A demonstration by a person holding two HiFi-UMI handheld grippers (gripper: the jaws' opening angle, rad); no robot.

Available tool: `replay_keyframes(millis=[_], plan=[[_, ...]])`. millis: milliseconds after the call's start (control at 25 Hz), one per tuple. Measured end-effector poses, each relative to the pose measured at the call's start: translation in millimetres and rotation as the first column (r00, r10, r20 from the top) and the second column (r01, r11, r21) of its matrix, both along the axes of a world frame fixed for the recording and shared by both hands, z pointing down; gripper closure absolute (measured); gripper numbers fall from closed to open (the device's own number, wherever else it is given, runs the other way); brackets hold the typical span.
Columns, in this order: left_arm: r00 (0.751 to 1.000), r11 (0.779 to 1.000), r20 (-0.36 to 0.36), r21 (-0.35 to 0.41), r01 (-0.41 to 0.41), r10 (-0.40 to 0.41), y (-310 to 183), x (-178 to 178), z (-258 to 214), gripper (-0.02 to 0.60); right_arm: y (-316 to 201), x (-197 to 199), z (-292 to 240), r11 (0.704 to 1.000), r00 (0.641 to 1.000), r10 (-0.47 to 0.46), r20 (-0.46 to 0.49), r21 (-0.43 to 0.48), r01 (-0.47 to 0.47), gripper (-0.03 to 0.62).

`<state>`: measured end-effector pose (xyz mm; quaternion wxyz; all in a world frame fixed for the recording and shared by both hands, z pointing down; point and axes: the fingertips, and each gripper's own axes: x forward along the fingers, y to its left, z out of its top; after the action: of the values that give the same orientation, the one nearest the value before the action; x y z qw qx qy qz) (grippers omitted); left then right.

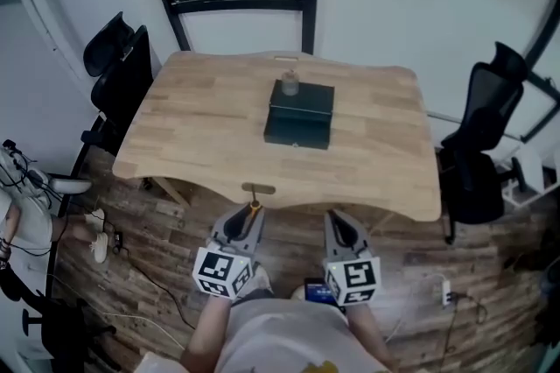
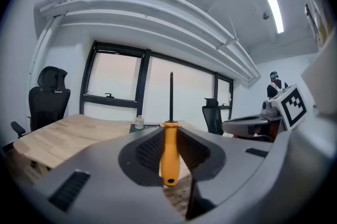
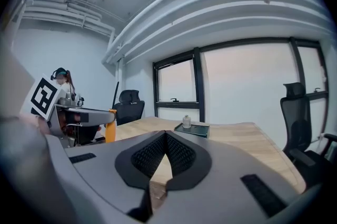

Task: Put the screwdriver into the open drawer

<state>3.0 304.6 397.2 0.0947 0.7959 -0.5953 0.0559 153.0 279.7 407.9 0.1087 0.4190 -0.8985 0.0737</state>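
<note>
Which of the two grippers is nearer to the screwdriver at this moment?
Left. The left gripper has its jaws shut on the orange handle of the screwdriver. The right gripper is beside it, to its right, with jaws together and empty, not touching the screwdriver.

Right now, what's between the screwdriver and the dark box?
Head view: just bare tabletop and a small tan tab on its near edge lie between screwdriver and box.
</note>
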Motion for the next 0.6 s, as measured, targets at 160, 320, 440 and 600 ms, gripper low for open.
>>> replay_keyframes(millis=[160,320,440,600], plan=[[1.000,1.000,-0.002,0.004,-0.009,0.009,3,4,-1,0.509,1,7,-1,1.000,1.000,0.018,0.005,0.009,-0.018,0.595],[1.000,1.000,-0.001,0.011,-0.006,0.006,8,5,-3,0.509,3,7,2,1.000,1.000,0.013,0.001,0.009,-0.013,0.595],[1.000,1.000,0.006,0.003,-0.005,0.004,10,3,1,0.509,2,6,4,1.000,1.000,0.009,-0.008,0.023,-0.009,0.595],[1.000,1.000,-0.005,-0.012,0.005,-0.005,6,-6,8,0.509,-10,5,7,0.998,1.000,0.031,0.001,0.057,-0.031,0.595]])
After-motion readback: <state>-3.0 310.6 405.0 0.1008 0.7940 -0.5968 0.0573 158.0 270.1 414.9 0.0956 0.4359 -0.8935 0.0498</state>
